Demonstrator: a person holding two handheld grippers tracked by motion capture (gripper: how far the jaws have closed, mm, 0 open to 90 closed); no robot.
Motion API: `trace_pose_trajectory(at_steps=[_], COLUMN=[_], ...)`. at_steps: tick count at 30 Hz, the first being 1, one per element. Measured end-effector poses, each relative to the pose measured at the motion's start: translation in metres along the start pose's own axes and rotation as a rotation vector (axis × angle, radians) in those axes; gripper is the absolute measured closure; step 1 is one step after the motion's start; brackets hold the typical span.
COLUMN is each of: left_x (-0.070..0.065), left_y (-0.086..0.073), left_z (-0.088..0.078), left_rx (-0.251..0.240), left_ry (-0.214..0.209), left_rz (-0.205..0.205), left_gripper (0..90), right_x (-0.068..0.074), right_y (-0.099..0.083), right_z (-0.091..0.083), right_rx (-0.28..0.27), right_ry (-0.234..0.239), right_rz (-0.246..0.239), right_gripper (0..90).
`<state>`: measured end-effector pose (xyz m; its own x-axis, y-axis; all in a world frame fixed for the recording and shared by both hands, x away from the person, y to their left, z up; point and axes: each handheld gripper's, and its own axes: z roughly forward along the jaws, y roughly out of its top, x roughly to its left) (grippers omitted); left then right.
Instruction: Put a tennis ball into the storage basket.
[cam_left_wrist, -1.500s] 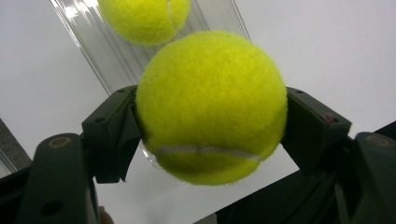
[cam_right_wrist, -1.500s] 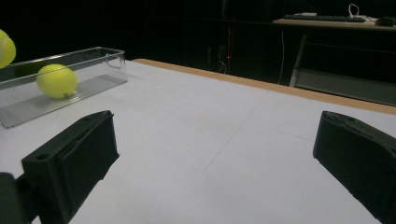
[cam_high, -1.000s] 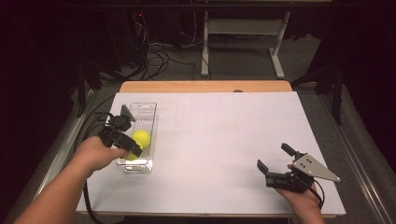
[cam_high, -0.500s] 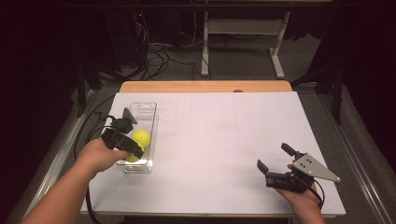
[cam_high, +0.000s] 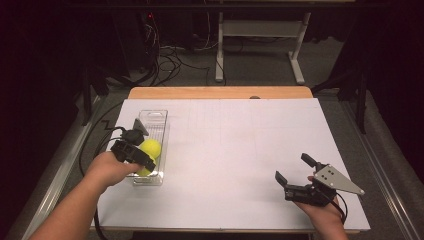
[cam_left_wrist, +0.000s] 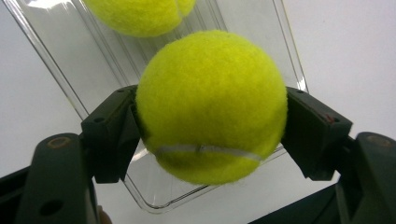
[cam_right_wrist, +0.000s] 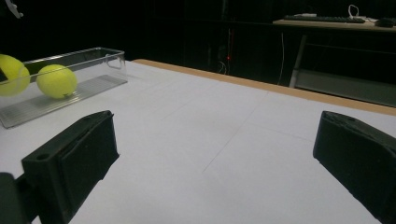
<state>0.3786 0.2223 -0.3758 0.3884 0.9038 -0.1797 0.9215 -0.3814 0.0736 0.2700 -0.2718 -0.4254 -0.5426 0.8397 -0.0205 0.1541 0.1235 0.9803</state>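
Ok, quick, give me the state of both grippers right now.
Left gripper: closed on a tennis ball, above the clear tray.
Right gripper: open, holding nothing, low over the white table.

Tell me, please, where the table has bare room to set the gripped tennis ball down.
The white table lies bare between the clear tray and the right gripper, and from there to the far wooden edge. It is crowded at the tray, where the left gripper holds a tennis ball above a second ball.
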Motion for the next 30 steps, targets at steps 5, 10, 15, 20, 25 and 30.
trace_pose_trajectory(at_steps=[5,10,15,20,25,30], left_x=[-0.003,-0.008,-0.013,-0.016,-0.017,-0.018], left_y=[0.000,0.000,0.002,0.003,0.004,0.003], left_z=[-0.002,-0.008,-0.021,-0.026,-0.027,-0.028], left_rx=[-0.009,-0.031,-0.049,-0.047,-0.040,-0.040], left_ry=[0.001,0.022,0.040,0.048,0.043,0.034], left_rz=[0.006,0.032,0.042,0.037,0.027,0.026], left_gripper=[26.6,19.0,0.7,0.6,0.6,0.6], right_x=[0.000,0.000,0.000,0.000,0.000,0.000], right_y=[0.000,0.000,0.000,0.000,0.000,0.001], right_z=[0.001,0.001,0.001,0.000,0.000,-0.001], right_rx=[0.002,0.002,0.003,0.001,0.000,-0.003], right_ry=[0.001,0.001,0.001,0.001,0.001,-0.002], right_rz=[0.000,-0.001,-0.002,-0.001,0.000,0.002], right_gripper=[0.1,0.1,0.1,0.1,0.1,0.1])
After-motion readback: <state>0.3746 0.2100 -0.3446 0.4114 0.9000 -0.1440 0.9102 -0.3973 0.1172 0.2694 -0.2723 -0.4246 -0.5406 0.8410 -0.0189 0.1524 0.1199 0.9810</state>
